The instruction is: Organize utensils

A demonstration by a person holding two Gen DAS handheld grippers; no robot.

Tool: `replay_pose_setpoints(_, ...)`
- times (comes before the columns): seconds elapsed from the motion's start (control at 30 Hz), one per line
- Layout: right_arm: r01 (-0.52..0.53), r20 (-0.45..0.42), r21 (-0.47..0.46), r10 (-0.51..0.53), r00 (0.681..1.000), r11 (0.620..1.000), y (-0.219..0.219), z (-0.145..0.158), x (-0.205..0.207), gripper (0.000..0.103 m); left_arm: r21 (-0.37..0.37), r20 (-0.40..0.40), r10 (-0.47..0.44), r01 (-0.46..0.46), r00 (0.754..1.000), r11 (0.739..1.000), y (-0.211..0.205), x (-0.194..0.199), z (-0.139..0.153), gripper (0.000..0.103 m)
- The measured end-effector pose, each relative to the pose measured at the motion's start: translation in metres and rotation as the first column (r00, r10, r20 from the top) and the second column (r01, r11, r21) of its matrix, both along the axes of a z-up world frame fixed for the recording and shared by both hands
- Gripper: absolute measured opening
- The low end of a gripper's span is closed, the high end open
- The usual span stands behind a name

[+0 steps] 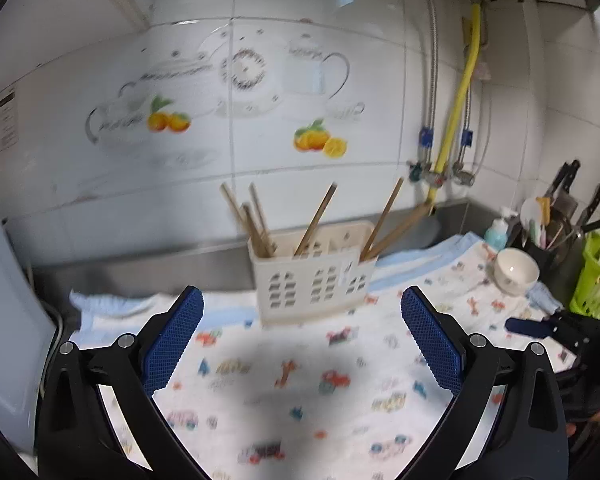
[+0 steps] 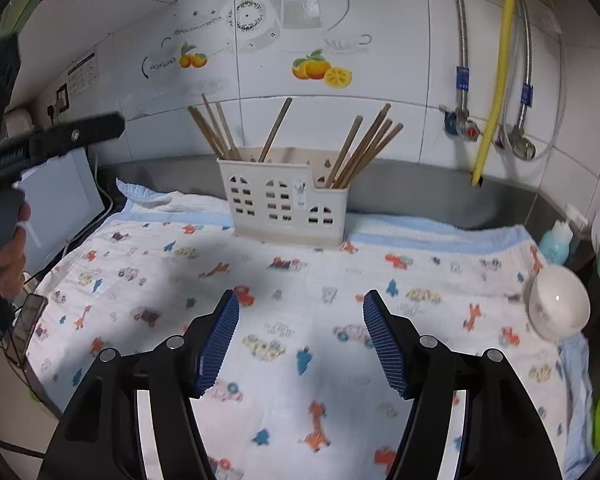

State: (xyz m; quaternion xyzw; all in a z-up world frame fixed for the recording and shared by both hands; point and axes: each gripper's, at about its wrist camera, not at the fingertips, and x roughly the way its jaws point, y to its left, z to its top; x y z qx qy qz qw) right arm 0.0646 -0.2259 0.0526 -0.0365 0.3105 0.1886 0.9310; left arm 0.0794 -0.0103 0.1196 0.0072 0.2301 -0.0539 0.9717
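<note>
A cream plastic utensil holder (image 1: 312,276) (image 2: 284,204) stands at the back of the counter against the tiled wall. Several wooden chopsticks (image 1: 256,216) (image 2: 364,148) stand in it, some in the left compartment, one in the middle, some leaning right. My left gripper (image 1: 302,316) is open and empty, just in front of the holder. My right gripper (image 2: 300,320) is open and empty, above the cloth and farther from the holder.
A patterned cloth (image 2: 300,280) covers the counter. A white bowl (image 1: 516,270) (image 2: 558,308) sits at the right, by a knife and utensil rack (image 1: 560,216) and a blue bottle (image 2: 556,240). A white appliance (image 2: 64,200) stands left. A phone (image 2: 28,322) lies at the left edge.
</note>
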Motion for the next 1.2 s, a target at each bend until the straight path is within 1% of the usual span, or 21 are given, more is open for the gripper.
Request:
replay_pose_setpoints(0.13, 0.017, 0.0, 0.004, -0.017, 1.0, 1.0, 0.0, -0.005, -0.013, 0.067, 0.019, 0.007, 0.025, -0.025, 1.0, 1.0, 0.003, -0.024, -0.015, 0.098)
replay_pose_setpoints(0.27, 0.038, 0.006, -0.015, -0.037, 0.999, 0.999, 0.0, -0.01, -0.023, 0.069, -0.01, -0.034, 0.038, -0.038, 0.999, 0.999, 0.008, -0.041, -0.033, 0.098)
replay_pose_setpoints(0.33, 0.049, 0.009, -0.027, -0.049, 0.999, 0.998, 0.0, -0.013, -0.029, 0.072, -0.007, -0.052, 0.049, -0.049, 0.997, 0.999, 0.009, -0.047, -0.041, 0.098)
replay_pose_setpoints(0.43, 0.064, 0.001, -0.03, -0.064, 0.998, 0.998, -0.003, -0.019, -0.033, 0.072, -0.026, -0.083, 0.056, -0.058, 0.995, 0.998, 0.012, -0.057, -0.054, 0.098)
replay_pose_setpoints(0.53, 0.075, -0.013, -0.013, -0.075, 0.997, 0.997, -0.007, -0.024, -0.036, 0.072, -0.009, -0.119, 0.084, -0.086, 0.989, 0.996, 0.012, -0.065, -0.067, 0.098)
replay_pose_setpoints(0.6, 0.08, -0.014, -0.01, -0.081, 0.997, 0.997, -0.01, -0.026, -0.039, 0.074, -0.027, -0.132, 0.083, -0.087, 0.988, 0.996, 0.014, -0.071, -0.075, 0.098)
replay_pose_setpoints(0.63, 0.086, -0.013, -0.013, -0.087, 0.996, 0.996, -0.01, -0.026, -0.04, 0.078, -0.034, -0.138, 0.086, -0.092, 0.987, 0.995, 0.016, -0.073, -0.078, 0.098)
replay_pose_setpoints(0.67, 0.09, -0.011, -0.015, -0.09, 0.996, 0.996, -0.01, -0.027, -0.041, 0.079, -0.04, -0.144, 0.092, -0.099, 0.985, 0.994, 0.017, -0.074, -0.081, 0.098)
replay_pose_setpoints(0.7, 0.092, -0.011, -0.017, -0.092, 0.996, 0.996, -0.01, -0.027, -0.042, 0.079, -0.043, -0.15, 0.097, -0.105, 0.984, 0.994, 0.018, -0.077, -0.085, 0.098)
replay_pose_setpoints(0.9, 0.091, -0.016, -0.026, -0.092, 0.996, 0.995, -0.008, -0.031, -0.043, 0.081, -0.057, -0.166, 0.11, -0.121, 0.98, 0.991, 0.024, -0.083, -0.097, 0.098)
replay_pose_setpoints(1.2, 0.084, -0.015, -0.042, -0.085, 0.996, 0.996, -0.003, -0.032, -0.044, 0.083, -0.075, -0.174, 0.122, -0.136, 0.977, 0.988, 0.028, -0.086, -0.102, 0.098)
